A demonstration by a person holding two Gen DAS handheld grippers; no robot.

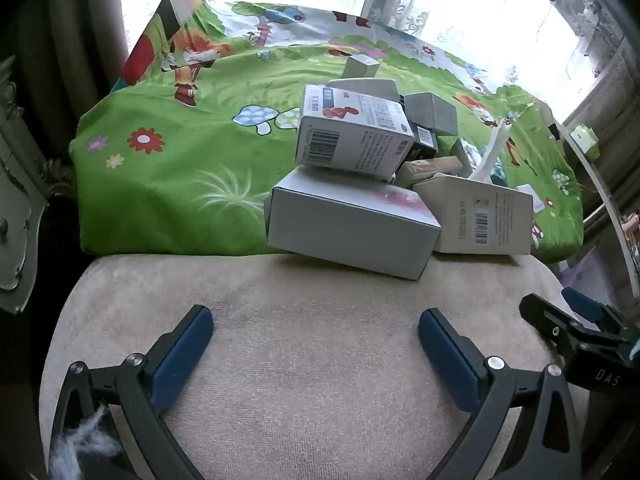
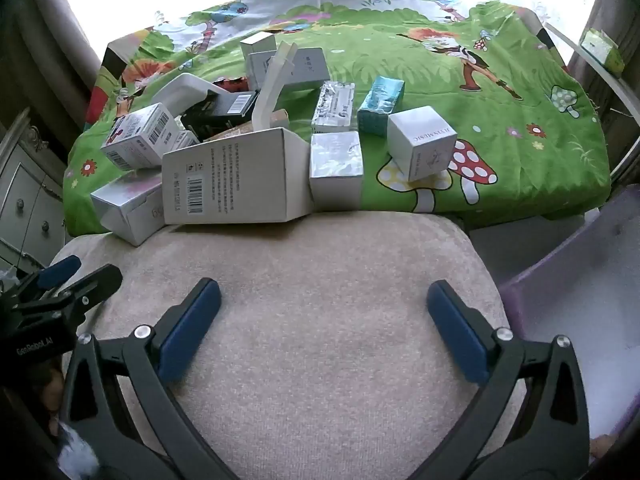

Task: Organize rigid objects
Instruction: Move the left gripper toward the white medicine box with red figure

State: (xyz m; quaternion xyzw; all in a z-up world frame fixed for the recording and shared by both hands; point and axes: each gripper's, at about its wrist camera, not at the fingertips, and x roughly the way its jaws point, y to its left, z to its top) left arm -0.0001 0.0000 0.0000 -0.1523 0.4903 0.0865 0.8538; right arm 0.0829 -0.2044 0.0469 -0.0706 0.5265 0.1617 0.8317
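A heap of small cardboard boxes lies on a green cartoon cloth (image 1: 168, 184). In the left wrist view a grey-white box (image 1: 348, 228) hangs over the cloth's near edge, with a barcode box (image 1: 352, 136) on top. In the right wrist view a large white box with a barcode (image 2: 236, 176), a silver box (image 2: 336, 168), a white cube (image 2: 422, 148) and a teal box (image 2: 380, 104) lie apart. My left gripper (image 1: 316, 340) and right gripper (image 2: 324, 316) are open and empty over a beige cushion (image 2: 320, 360), short of the boxes.
A translucent purple bin (image 2: 580, 280) stands at the right of the cushion. A pale cabinet with knobs (image 2: 24, 200) stands at the left. Bright curtained windows lie behind the cloth. A small green-white box (image 2: 604, 48) sits on a ledge at the far right.
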